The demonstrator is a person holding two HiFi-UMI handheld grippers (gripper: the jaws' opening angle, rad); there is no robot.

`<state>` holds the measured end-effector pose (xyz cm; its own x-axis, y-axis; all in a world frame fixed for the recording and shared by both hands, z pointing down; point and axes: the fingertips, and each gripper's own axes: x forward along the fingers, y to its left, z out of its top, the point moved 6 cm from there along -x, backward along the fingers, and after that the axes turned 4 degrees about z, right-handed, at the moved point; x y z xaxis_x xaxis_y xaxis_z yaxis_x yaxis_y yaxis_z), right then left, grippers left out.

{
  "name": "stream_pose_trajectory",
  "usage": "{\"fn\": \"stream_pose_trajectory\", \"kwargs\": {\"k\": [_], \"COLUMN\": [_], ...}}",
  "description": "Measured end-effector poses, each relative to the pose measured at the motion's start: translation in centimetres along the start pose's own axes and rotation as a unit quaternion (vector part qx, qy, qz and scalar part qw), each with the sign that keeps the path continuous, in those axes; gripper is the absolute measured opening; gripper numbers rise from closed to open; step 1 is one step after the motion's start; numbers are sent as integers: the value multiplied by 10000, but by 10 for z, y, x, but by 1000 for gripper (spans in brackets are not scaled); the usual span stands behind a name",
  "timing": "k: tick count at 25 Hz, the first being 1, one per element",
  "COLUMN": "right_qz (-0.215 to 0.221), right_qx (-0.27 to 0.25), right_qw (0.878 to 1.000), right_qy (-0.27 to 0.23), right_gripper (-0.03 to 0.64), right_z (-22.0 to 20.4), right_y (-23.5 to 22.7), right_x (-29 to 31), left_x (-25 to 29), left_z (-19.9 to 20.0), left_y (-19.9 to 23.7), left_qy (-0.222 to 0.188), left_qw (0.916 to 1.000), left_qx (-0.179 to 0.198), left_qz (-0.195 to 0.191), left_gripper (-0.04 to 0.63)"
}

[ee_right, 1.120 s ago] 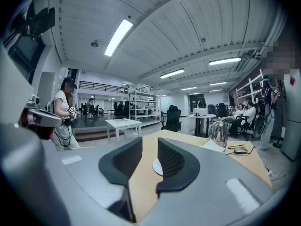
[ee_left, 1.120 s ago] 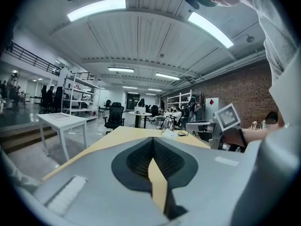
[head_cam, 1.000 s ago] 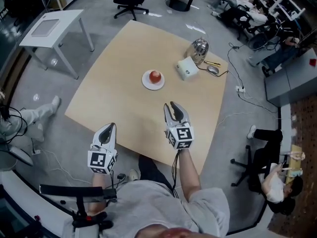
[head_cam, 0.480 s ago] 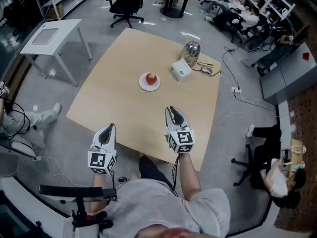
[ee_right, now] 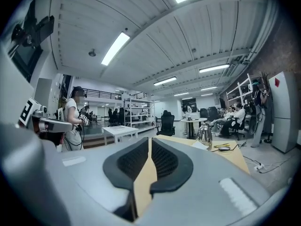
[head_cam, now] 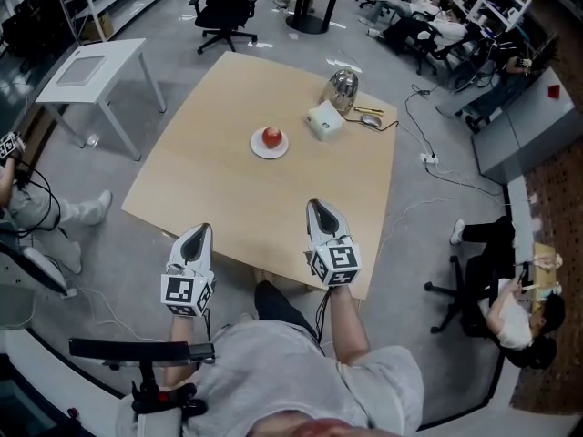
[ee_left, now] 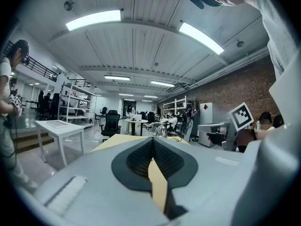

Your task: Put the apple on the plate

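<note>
Apple already on the white plate, mid-counter.
Sat round, red and glossy on the flat plate, well ahead of both tools and somewhat nearer the right tool. Found the left tool pinched together and empty; caught the right tool closing its jaws on nothing.

The grey two-jaw left gripper is held level, jaws pressed together. The matching grey right gripper is held level alongside, jaws closing, nothing between them.
</note>
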<state>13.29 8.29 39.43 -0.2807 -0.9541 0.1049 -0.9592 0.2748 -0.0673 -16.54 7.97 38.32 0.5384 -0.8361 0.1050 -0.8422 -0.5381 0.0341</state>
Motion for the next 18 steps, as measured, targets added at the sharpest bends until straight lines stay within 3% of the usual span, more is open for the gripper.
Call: {"fn": "stream_pose_trajectory", "kwargs": {"k": [18], "right_qz": [-459], "right_qx": [66], "right_qw": [9989], "right_qy": [9], "right_gripper": [6], "right_z": [-28], "right_y": [16], "right_x": [-56], "left_x": [-7], "left_z": [-8], "left_y": [-4], "left_qy": [-141], "left_qw": [9994], "left_qx": [103], "left_qz": [-289], "left_gripper": [18]}}
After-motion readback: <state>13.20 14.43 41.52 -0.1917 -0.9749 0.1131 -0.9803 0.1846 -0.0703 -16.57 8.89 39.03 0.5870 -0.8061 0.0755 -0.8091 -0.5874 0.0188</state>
